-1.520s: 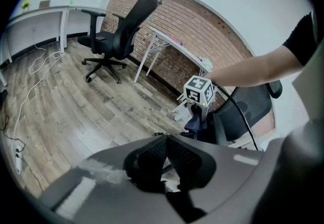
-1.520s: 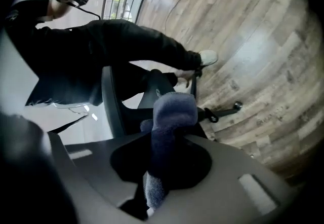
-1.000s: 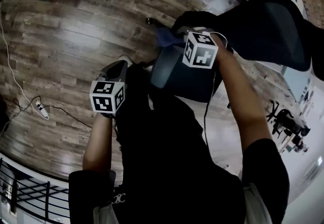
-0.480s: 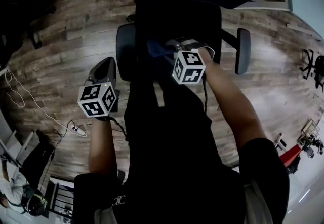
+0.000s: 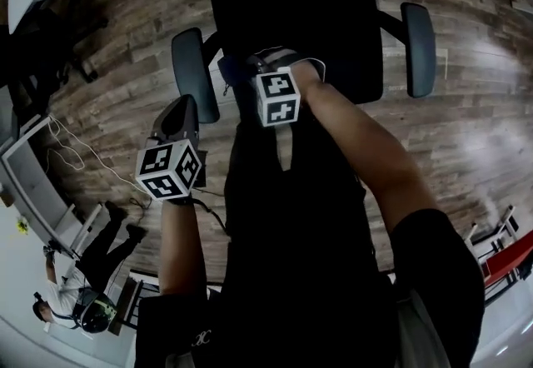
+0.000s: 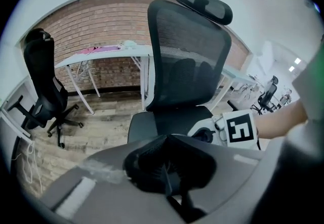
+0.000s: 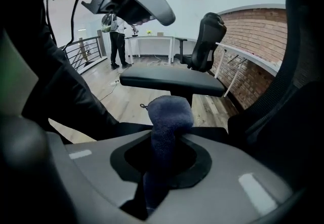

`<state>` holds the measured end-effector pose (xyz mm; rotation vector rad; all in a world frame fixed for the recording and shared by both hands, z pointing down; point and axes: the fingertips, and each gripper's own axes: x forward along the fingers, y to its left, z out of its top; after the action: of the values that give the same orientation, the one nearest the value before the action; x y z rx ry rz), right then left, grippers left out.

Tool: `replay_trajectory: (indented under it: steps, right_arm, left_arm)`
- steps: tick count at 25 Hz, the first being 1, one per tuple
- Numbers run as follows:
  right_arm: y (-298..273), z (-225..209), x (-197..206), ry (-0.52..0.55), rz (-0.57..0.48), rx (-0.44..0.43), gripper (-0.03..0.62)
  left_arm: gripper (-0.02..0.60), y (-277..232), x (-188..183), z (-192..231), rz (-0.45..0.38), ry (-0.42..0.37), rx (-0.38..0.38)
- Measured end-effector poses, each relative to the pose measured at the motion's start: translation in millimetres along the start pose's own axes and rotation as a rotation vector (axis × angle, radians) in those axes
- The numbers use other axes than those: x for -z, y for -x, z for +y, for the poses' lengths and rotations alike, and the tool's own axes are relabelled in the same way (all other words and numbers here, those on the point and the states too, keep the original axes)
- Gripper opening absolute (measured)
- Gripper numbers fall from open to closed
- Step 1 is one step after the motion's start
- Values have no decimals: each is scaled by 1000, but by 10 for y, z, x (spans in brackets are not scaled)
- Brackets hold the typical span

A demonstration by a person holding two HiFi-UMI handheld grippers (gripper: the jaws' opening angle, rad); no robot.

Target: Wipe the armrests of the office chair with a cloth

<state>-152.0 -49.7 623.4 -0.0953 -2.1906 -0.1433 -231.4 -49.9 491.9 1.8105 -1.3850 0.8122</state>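
Head view is dim: the chair (image 5: 291, 8) at 12 o'clock reads as near black, while glare streaks the floor (image 5: 479, 83) at 3 o'clock. Every view bows at the edges with dark corners. Gripper views are brighter; their foregrounds look soft.

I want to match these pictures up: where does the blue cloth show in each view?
Head view: the blue cloth sits upper middle, ahead of the right tongs.
Left gripper view: not in it.
Right gripper view: centre, pinched in those tongs.
Shared landmark: the black office chair.
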Motion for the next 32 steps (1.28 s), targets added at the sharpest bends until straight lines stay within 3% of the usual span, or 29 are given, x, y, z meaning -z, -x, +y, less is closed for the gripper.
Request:
replay_trajectory:
  steps: [5,12,15,32]
  right_arm:
    - [-319,-62,-272,32,-42,7,64]
    - [-594,-339,-601,-50,-112,112,64]
    - [-697,-405,-661,-55,-99,118,64]
    - [-1565,-548,-69,-176,28,6,66]
  left_arm:
    - [6,69,138,-64,31,-9,-19]
    - [6,218,322,108,55,13,-41]
    - [6,245,359,226,62,20,-43]
    - [6,155,458,748,99,57,-7]
